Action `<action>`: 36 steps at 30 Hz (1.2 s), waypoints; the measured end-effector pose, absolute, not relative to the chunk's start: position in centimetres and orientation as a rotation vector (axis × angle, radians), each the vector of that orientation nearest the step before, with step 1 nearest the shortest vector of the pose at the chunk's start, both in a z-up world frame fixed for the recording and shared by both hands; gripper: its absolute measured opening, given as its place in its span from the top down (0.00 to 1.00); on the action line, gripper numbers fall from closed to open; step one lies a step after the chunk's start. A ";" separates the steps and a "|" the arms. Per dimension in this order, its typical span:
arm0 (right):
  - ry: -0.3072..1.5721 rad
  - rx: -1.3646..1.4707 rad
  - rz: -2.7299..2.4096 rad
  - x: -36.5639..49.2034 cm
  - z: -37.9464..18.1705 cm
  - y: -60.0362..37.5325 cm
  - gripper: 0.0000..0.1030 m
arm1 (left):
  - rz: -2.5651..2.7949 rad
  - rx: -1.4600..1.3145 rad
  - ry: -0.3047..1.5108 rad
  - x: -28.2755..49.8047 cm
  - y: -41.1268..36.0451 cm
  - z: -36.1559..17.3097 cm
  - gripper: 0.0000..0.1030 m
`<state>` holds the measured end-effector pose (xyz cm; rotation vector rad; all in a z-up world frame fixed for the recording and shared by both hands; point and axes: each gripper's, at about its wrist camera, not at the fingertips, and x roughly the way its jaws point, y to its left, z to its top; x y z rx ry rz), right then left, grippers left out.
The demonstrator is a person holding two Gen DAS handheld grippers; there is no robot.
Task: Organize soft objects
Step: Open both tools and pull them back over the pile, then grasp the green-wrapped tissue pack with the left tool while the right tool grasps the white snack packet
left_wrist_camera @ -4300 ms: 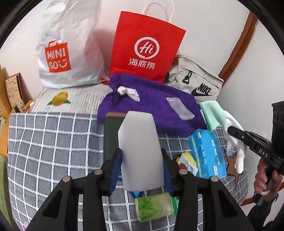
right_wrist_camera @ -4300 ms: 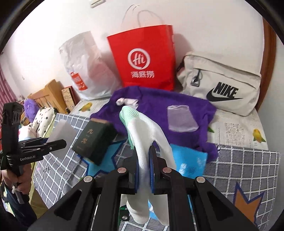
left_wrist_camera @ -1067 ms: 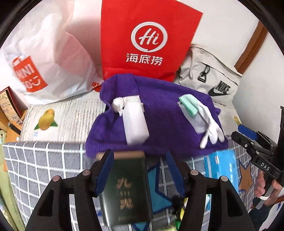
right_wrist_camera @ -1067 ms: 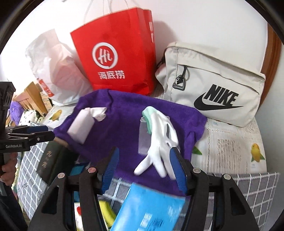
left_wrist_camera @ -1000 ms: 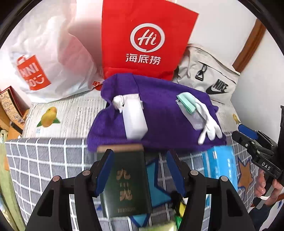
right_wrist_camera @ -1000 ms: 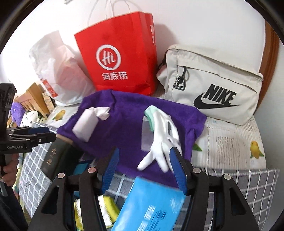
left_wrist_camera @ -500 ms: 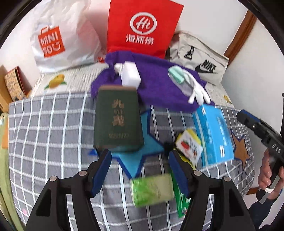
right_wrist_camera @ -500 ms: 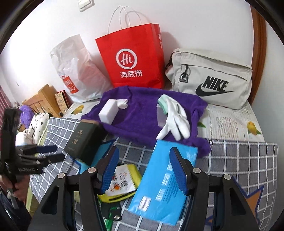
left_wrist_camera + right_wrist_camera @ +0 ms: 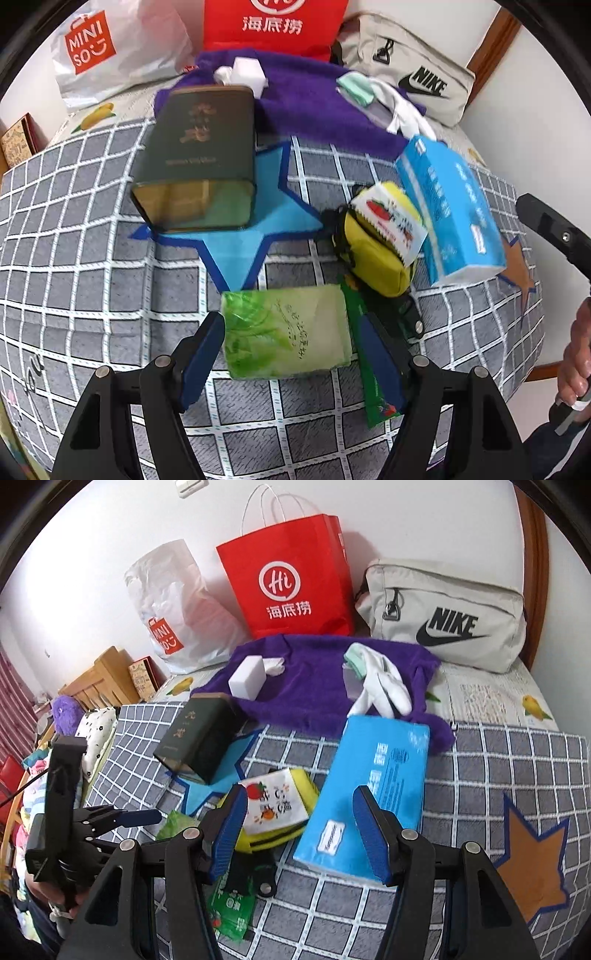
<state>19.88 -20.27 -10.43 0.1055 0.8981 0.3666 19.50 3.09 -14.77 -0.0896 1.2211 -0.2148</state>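
Left gripper (image 9: pixel 291 354) jaws opening, green tissue pack (image 9: pixel 286 334) lies between them on the checked cover (image 9: pixel 74 266), pads not pressing it. Right gripper (image 9: pixel 299 830) jaws apart, empty; blue tissue pack (image 9: pixel 369 790) just beyond, by its right jaw.
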 end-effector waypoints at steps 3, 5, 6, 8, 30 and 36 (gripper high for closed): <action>0.911 0.104 0.364 19.6 -11.0 -20.2 0.43 | -0.202 -0.067 1.218 19.4 2.6 -15.4 0.24; 0.917 0.095 0.363 19.5 -11.4 -20.1 0.43 | -0.199 -0.046 1.208 19.3 2.3 -15.6 0.22; 0.920 0.093 0.365 19.5 -11.5 -20.0 0.43 | -0.198 -0.038 1.207 19.4 2.1 -15.6 0.21; 0.924 0.091 0.368 19.5 -11.8 -19.8 0.43 | -0.196 -0.013 1.199 19.5 1.9 -15.7 0.21; 0.951 -0.051 0.414 21.0 -13.3 -14.6 0.43 | -0.202 -0.163 1.136 20.7 8.1 -16.0 0.80; 0.958 -0.146 0.437 21.4 -14.2 -12.4 0.48 | -0.222 -0.173 1.119 20.9 8.2 -16.3 0.81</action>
